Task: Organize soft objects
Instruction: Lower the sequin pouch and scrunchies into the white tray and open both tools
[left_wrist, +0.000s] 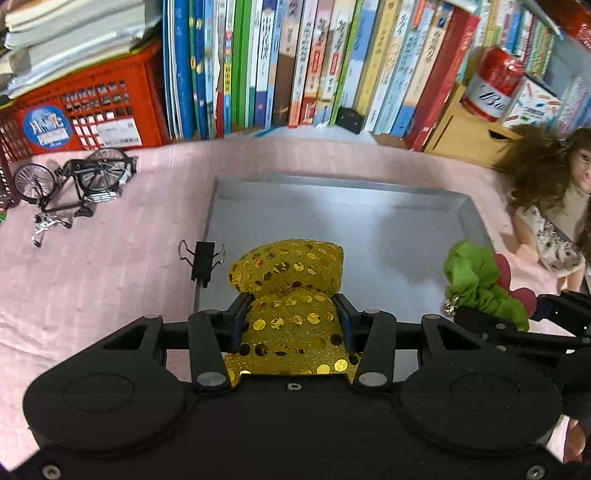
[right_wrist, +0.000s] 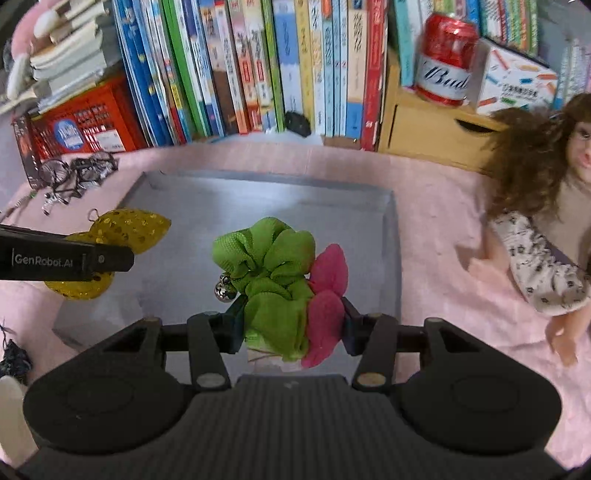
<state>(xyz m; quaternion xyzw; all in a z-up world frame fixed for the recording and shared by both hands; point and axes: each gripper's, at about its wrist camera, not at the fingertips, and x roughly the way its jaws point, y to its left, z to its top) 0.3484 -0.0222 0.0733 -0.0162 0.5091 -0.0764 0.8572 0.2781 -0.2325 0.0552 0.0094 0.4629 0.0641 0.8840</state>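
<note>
Currently left gripper (left_wrist: 291, 317) is clamped on the gold sequined bow (left_wrist: 290, 291), pads pressing its middle; bow hangs over the near-left part of the grey metal tray (left_wrist: 369, 206). Right gripper (right_wrist: 293, 319) is clenched on a green scrunchie (right_wrist: 271, 266) with pink petals (right_wrist: 328, 291) and a small silver bell (right_wrist: 223, 290), held above the tray's centre. In the right wrist view the left gripper and bow sit just left of the scrunchie, apart from it. Tray lies on a pink cloth (left_wrist: 110, 266) covering the table. Binder clip (left_wrist: 202, 258) just beside the tray's left edge. Model bicycle (left_wrist: 74, 184) further left, near a red crate (left_wrist: 85, 110). Doll (right_wrist: 539, 236) lies right of the tray. Row of books (left_wrist: 295, 62) behind, red can (right_wrist: 445, 59) on a wooden box (right_wrist: 424, 125).
</note>
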